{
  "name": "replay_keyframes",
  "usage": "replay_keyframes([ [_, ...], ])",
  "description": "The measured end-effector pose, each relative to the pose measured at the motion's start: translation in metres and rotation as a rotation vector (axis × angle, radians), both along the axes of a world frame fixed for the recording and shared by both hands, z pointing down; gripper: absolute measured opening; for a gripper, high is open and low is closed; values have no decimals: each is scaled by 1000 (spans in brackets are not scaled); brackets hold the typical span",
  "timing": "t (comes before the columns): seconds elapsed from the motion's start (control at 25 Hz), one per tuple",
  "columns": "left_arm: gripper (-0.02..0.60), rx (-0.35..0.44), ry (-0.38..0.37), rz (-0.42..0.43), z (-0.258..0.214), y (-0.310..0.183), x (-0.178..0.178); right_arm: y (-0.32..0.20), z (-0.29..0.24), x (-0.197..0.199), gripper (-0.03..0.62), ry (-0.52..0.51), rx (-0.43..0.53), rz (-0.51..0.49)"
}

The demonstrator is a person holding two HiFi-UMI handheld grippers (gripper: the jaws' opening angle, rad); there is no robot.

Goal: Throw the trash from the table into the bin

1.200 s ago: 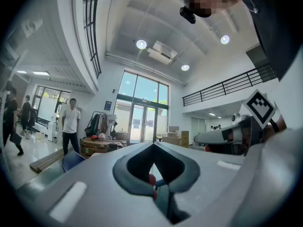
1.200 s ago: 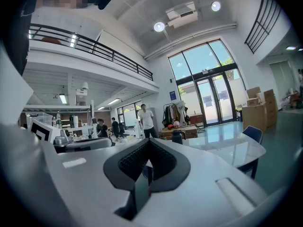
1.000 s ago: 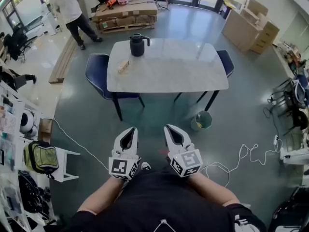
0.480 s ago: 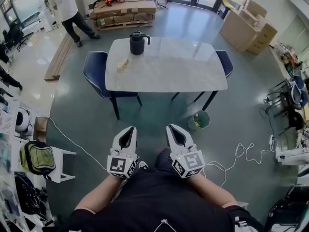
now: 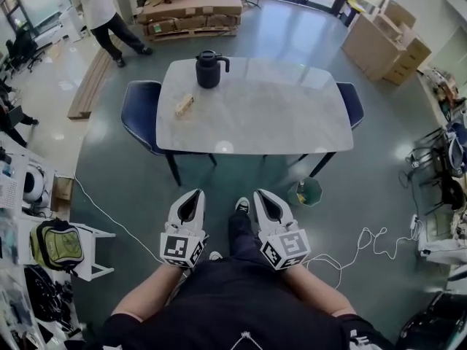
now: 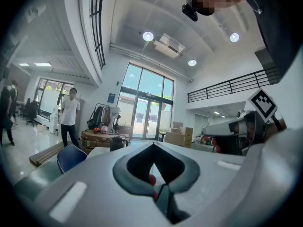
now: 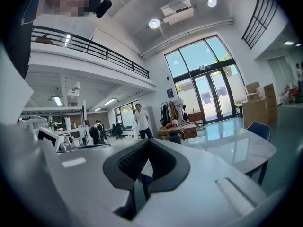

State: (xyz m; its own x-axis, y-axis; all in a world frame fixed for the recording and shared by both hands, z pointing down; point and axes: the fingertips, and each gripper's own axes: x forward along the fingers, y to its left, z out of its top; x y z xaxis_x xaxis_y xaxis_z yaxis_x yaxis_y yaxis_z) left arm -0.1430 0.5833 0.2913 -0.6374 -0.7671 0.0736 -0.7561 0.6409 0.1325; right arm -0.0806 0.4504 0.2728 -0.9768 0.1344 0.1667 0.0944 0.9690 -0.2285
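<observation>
A small tan piece of trash [image 5: 184,106] lies on the left part of the white table [image 5: 270,119], near a black jug [image 5: 209,68]. On the floor off the table's front right corner stands a green bin [image 5: 305,192]. Both grippers hang low in front of my body, well short of the table. The left gripper [image 5: 193,195] is shut and holds nothing, and so is the right gripper [image 5: 261,194]. In the left gripper view the left gripper [image 6: 152,146] points toward the table; the right gripper [image 7: 148,142] in its own view does the same.
A blue chair [image 5: 141,112] stands at the table's left end and another [image 5: 352,100] at its right end. A person [image 5: 98,7] stands far left by a cardboard-laden pallet [image 5: 193,14]. Cables [image 5: 357,240] lie on the floor right; a backpack [image 5: 55,240] rests left.
The table has come closer and a foot now shows between the grippers. Both grippers keep their place before my body and stay shut.
</observation>
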Motion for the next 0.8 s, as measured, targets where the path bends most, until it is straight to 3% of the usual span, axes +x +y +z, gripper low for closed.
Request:
replay_keyframes([
  [0.36, 2, -58, -3, -104, -18, -63, -143, -67, -26, -164, 28, -48, -34, -148],
  [0.56, 2, -58, -9, -187, -31, -84, -197, -103, -25, -224, 28, -39, -46, -200],
  [0.8, 2, -98, 4, -216, -17, -71, -258, -97, -9, -276, 28, -2, -79, -219],
])
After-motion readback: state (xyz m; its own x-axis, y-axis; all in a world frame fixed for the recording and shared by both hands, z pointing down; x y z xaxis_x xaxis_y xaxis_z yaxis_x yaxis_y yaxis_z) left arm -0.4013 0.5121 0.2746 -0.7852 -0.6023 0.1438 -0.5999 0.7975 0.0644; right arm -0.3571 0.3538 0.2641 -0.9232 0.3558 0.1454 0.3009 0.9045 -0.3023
